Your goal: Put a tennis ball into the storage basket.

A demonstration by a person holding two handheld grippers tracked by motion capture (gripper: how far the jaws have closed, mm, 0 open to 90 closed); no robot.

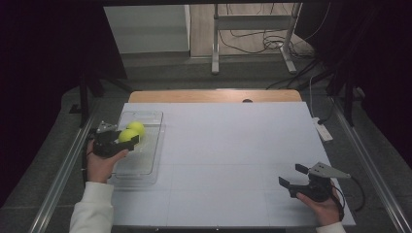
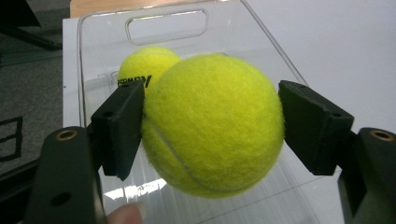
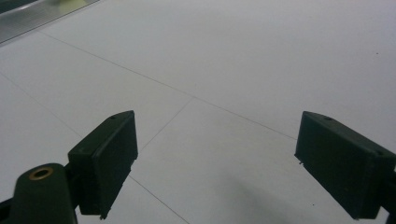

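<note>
Left gripper (image 1: pixel 127 141): fingers (image 2: pixel 119 128) clamped on a fuzzy yellow-green tennis ball (image 2: pixel 212 123), held above the clear rectangular plastic tray (image 1: pixel 145 167). A second yellow-green tennis ball (image 1: pixel 136 127) rests in the tray's far end, just beyond the held one. Right gripper (image 1: pixel 292 175): fingers apart, empty, over the white bench (image 1: pixel 233 145) well clear of the tray. Judgement: lower the held ball onto bare tray floor, short of the resting ball, before opening; a release from height risks bounce-out.

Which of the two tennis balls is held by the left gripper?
The nearer tennis ball, clamped between the left gripper fingers above the clear tray. The other tennis ball, with black lettering, lies free behind it.
</note>
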